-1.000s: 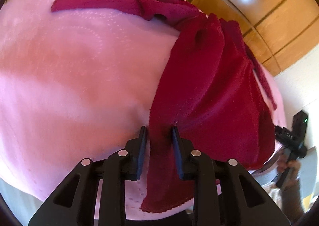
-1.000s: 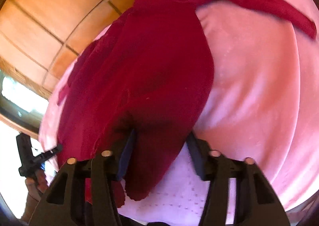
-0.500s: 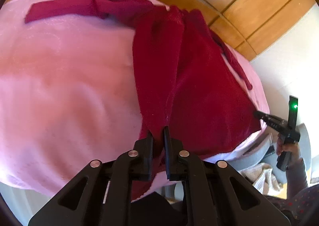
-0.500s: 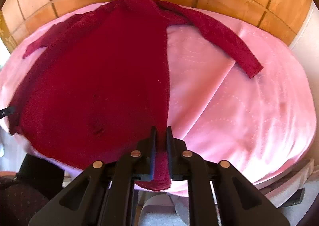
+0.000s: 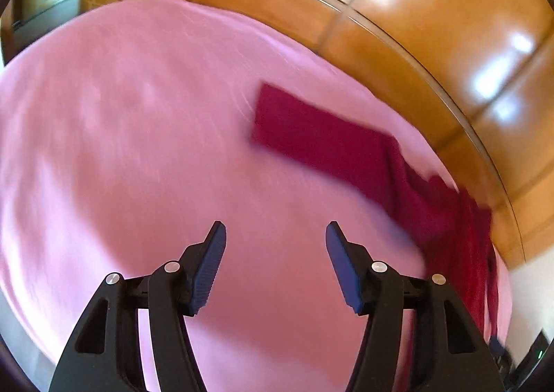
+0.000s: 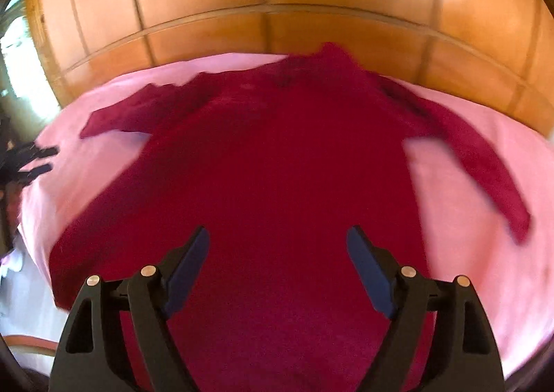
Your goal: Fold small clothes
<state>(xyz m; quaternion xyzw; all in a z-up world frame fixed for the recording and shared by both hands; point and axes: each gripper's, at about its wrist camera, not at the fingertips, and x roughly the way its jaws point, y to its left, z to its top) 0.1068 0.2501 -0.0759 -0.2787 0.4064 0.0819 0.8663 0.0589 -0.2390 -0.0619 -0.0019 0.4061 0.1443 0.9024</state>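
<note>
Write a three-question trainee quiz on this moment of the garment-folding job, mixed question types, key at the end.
1. True or false: the right claw is clamped on the red sweater.
2. What lies between the left claw fingers? A) a sleeve B) only pink sheet C) a hanger
3. Fill in: the sweater lies spread on the sheet with both ____ stretched outward.

Key: 1 false, both claws have just been opening and grip nothing. 2 B. 3 sleeves.

Red garment (image 5: 432, 191) motion-blurred, cut off at right edge; hem (image 6: 277, 340) hidden below.
</note>
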